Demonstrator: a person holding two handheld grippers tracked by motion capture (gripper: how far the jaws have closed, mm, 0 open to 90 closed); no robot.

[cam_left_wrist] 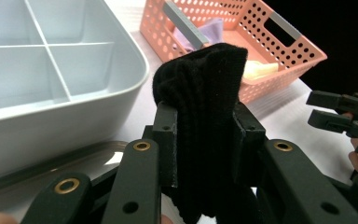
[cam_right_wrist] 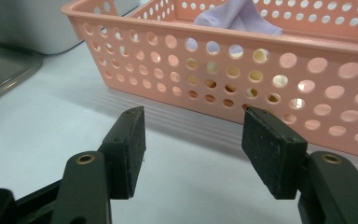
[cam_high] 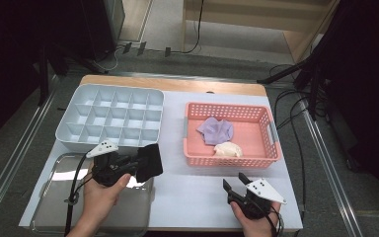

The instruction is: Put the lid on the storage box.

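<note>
Left tongs (cam_high: pixel 145 163) are clamped on a black sock (cam_high: pixel 149 160) — folded or bunched, held above the near-left of the counter (cam_high: pixel 192 192), over the clear lid (cam_high: pixel 54 207) and just in front of the grey divider tray (cam_high: pixel 109 118). In the left gripper view the sock (cam_left_wrist: pixel 205 116) fills the gap between the jaws and stands up past their tips; the rest hangs down below them.

Right tongs (cam_high: pixel 236 183) stand open with nothing between them, low over the counter just in front of the pink basket (cam_high: pixel 232 159). The right gripper view confirms this: both pads (cam_right_wrist: pixel 130 149) bare, basket wall (cam_right_wrist: pixel 270 70) just beyond.

In the basket: a lilac sock (cam_high: pixel 216 130) and a cream one (cam_high: pixel 228 149), touching or nearly so.

Risks, as I judge them:
- The grip sits on a thick fold — if the bundle loosens, the sock could slip or uncurl and drop onto the lid rather than into a cell.
- The tray's cells look small against the bunched sock; a careless release could leave it draped across a divider, straddling two cells.
- The hanging end may drag on the tray rim on the way in and pull the fold apart.
- The right tongs are close to the basket wall — a forward reach could shove the basket instead of clearing its rim.
</note>
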